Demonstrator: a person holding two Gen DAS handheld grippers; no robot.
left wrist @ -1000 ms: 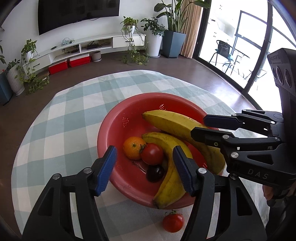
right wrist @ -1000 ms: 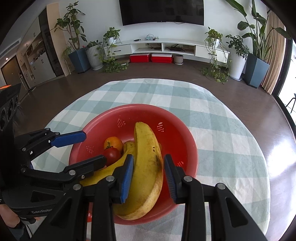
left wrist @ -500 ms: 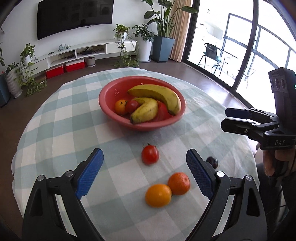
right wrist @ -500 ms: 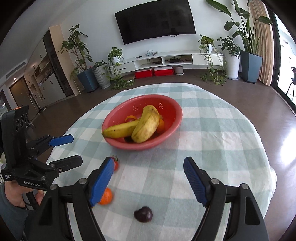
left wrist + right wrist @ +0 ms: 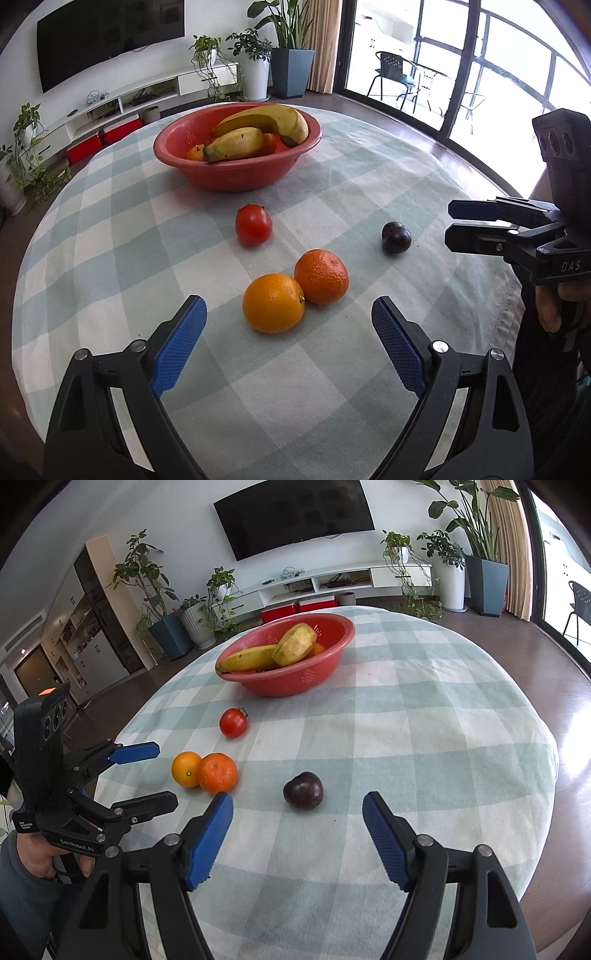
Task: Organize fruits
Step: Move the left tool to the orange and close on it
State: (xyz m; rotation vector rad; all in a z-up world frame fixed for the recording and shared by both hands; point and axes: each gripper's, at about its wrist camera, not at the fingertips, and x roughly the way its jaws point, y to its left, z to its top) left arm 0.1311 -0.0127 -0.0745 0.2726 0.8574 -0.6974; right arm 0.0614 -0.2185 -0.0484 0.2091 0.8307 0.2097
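We hold both tools over the tabletop — the left tool gapes wide and empty above two touching oranges, the right tool empty, its jaws closing slightly near the plum. A tomato lies before the red bowl of bananas.

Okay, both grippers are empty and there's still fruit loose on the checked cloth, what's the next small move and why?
Probably ease the right hand-held gripper forward and down around the dark purple plum. It lies straight ahead of that gripper, apart from the other fruit; the jaws are closing slightly with nothing between them, yet look wide enough. The left hand-held gripper faces two touching oranges, a more awkward pick.
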